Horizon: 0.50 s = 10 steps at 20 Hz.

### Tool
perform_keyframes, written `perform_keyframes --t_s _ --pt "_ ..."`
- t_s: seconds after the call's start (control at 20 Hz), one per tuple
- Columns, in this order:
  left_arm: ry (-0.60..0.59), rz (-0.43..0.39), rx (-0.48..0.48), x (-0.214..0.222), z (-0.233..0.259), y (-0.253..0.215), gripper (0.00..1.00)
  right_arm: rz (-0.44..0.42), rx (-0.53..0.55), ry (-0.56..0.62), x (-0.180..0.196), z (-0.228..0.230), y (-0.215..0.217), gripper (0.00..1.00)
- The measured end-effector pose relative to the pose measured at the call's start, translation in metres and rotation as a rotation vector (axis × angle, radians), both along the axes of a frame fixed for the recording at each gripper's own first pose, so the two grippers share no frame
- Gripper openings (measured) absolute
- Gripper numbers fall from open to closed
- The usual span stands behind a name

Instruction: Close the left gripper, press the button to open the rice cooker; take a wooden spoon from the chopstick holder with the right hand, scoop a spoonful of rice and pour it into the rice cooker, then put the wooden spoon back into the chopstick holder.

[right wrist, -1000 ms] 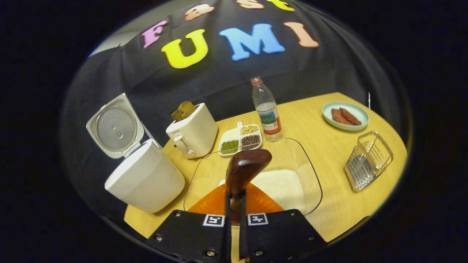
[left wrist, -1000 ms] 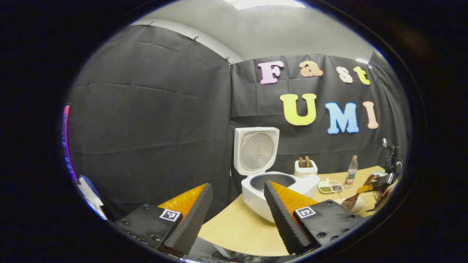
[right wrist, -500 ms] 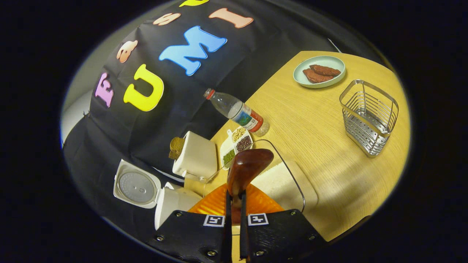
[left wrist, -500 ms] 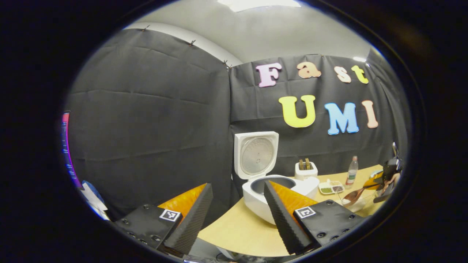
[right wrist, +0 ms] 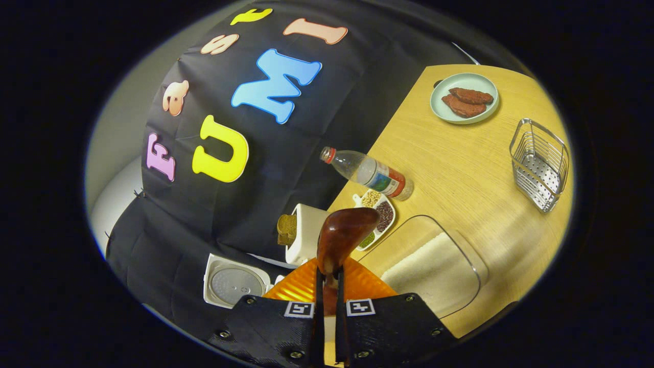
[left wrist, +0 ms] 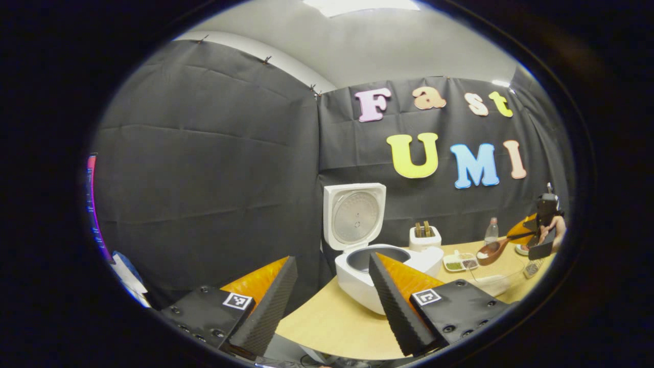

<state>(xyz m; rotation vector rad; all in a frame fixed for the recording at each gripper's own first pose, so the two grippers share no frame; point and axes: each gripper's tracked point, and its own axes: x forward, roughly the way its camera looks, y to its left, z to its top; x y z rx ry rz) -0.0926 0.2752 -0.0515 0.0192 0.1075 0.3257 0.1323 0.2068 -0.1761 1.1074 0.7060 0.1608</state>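
Spoon lifted clear of the rice dish since 0.5 s ago.
Right claw (right wrist: 327,286) clamped on one wooden spoon (right wrist: 341,239), raised above worktop (right wrist: 460,153); left claw (left wrist: 332,286) apart; one rice cooker (left wrist: 373,266), lid up.

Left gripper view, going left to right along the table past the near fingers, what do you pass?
Rice cooker with its lid up → toaster → divided dish of beans → water bottle → wooden spoon held by the right tool.
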Motion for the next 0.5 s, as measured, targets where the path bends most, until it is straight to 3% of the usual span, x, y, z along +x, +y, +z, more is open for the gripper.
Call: perform_keyframes --t_s 0.5 --pt "0.027 0.086 -0.029 -0.035 -0.027 0.031 0.98 0.138 0.013 -0.122 0.027 0.063 0.099 0.08"
